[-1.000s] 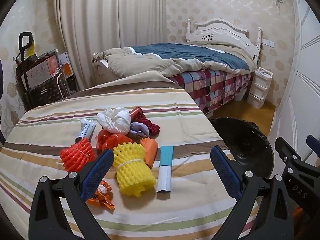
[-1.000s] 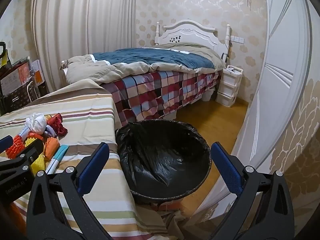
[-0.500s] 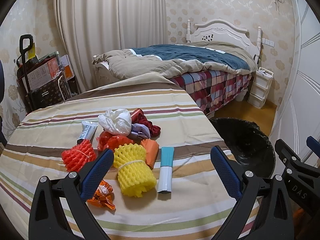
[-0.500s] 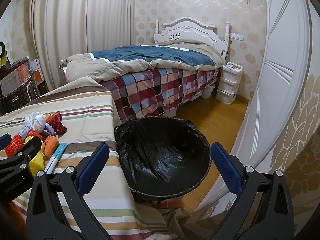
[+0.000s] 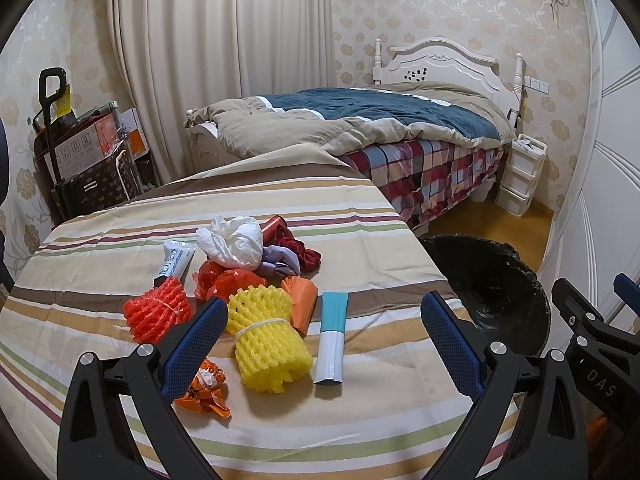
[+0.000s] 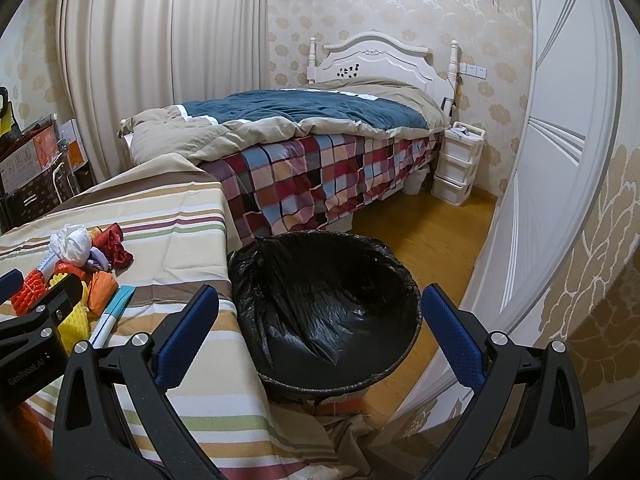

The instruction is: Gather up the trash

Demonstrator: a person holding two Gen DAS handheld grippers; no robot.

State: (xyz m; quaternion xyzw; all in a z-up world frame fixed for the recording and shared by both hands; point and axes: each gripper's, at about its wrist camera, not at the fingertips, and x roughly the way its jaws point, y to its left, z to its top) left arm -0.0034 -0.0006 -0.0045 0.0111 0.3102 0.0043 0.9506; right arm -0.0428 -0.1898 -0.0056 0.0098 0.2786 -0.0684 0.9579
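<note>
A: Left-wrist view. The left gripper [image 5: 320,332] hangs above the striped table [image 5: 360,432], jaws spread wide and holding nothing. Below it lies the trash: a yellow foam net [image 5: 270,340], a red foam net [image 5: 158,314], an orange wrapper [image 5: 204,390], a teal-and-white packet [image 5: 332,338], a white bag [image 5: 234,242] and a tube [image 5: 176,260], with red, orange and lilac scraps bunched between them.

B: Right-wrist view. The right gripper [image 6: 320,336] is likewise spread and empty, held over the bin [image 6: 328,312] lined with black plastic. The bin stands on the floor just beside the table's right edge; nothing shows inside the liner.

A: So no piece appears collected yet. Which first?

B: Judging from the layout, the yellow foam net — it sits nearest the left fingers [image 5: 196,344] and stands apart from the heap's tangle. Come straight down, one finger on each side of the banded waist, and close gently; foam probably compresses, so a firm squeeze is needless.

A: Risks?

B: The orange scrap [image 5: 302,306] touches the net and may drag along. The packet, lying flat, would likely need a finger slid under one long edge — better left for later. Carry each piece well over the rim before letting go.
</note>
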